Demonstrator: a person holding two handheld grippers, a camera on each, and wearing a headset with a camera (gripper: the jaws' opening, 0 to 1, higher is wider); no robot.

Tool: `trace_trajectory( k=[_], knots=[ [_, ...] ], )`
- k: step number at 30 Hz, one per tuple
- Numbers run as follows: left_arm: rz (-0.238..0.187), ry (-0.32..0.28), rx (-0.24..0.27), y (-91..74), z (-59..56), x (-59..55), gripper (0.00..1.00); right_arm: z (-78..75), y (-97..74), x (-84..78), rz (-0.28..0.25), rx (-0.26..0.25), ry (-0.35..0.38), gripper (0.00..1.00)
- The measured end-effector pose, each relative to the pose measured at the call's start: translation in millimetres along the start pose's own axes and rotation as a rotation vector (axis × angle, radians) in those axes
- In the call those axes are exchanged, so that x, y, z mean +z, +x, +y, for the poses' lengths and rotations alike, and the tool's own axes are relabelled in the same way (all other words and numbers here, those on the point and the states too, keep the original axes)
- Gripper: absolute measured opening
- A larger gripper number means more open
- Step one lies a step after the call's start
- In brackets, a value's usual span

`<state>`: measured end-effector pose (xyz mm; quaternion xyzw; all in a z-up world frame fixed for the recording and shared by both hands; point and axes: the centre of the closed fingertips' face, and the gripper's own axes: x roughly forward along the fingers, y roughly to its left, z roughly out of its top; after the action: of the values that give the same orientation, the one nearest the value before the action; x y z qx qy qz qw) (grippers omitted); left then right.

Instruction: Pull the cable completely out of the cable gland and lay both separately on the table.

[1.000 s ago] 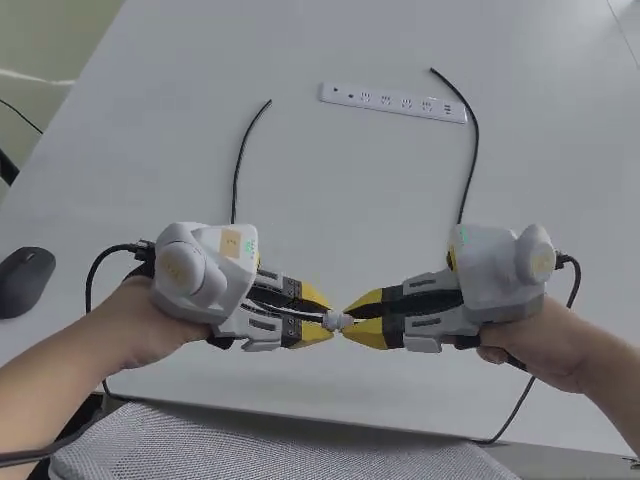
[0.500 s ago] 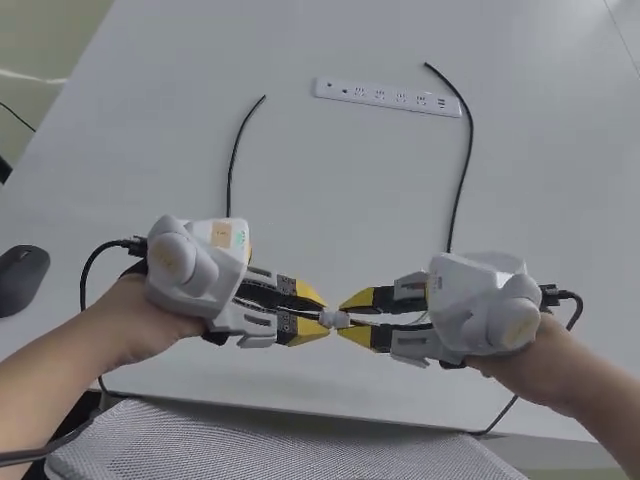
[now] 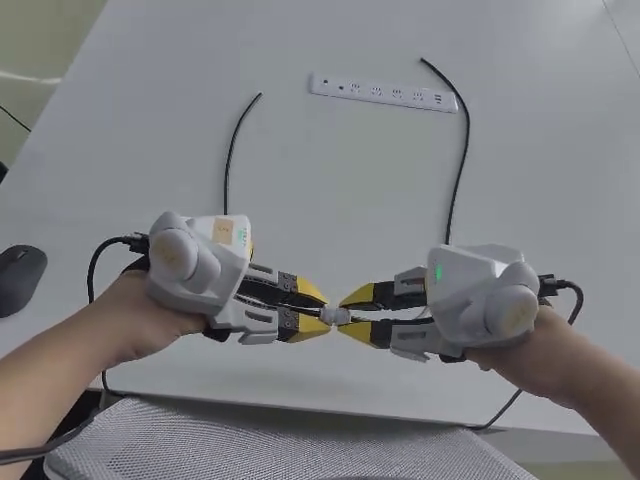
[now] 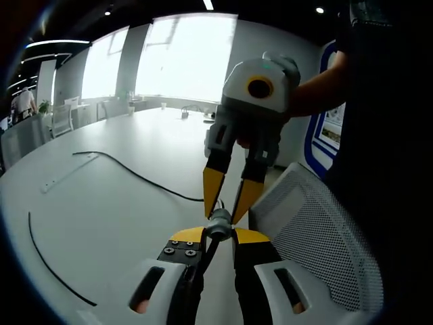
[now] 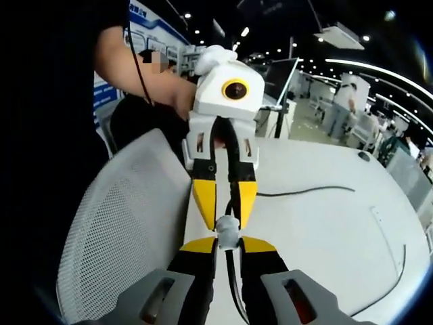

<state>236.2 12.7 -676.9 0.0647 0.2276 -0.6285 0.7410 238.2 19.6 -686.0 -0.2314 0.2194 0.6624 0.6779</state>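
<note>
Bright even light, fisheye-warped edges

The left gripper (image 3: 322, 322) had a rounded pale-grey shell with a domed cap on its side and a yellowish label (image 3: 226, 233) on top. Ahead of the shell came a black, ribbed middle section and two wedge-shaped yellow jaw tips. In the left gripper view, small silver screws (image 4: 170, 250) dotted a black plate behind the yellow. The right gripper (image 3: 347, 312) was built alike, with a green light (image 3: 436, 272) glowing on its shell. A black lead (image 3: 98, 262) ran from the back of the left one and a second black lead (image 3: 562, 288) from the right. The person wore a dark short-sleeved top (image 5: 61, 101).
</note>
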Motion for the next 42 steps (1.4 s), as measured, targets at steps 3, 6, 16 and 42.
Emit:
trace_trajectory(
  k=[3, 6, 16, 42],
  knots=[
    [-0.008, 0.010, 0.003, 0.1, 0.2, 2.6, 0.15, -2.3, -2.7, 2.9, -0.015, -0.014, 0.023, 0.10],
    [-0.006, 0.022, 0.005, 0.1, 1.2, 3.2, 0.15, -5.1, -6.2, 4.4, -0.026, -0.036, 0.068, 0.14],
    [-0.012, 0.049, 0.027, -1.1, 10.9, 1.9, 0.15, -19.5, -24.8, -4.4, -0.019, -0.190, 0.233, 0.27],
    [-0.006, 0.042, 0.029, 4.3, 14.6, 5.1, 0.15, -16.0, -16.3, -13.4, 0.126, -0.350, 0.058, 0.03]
  ],
)
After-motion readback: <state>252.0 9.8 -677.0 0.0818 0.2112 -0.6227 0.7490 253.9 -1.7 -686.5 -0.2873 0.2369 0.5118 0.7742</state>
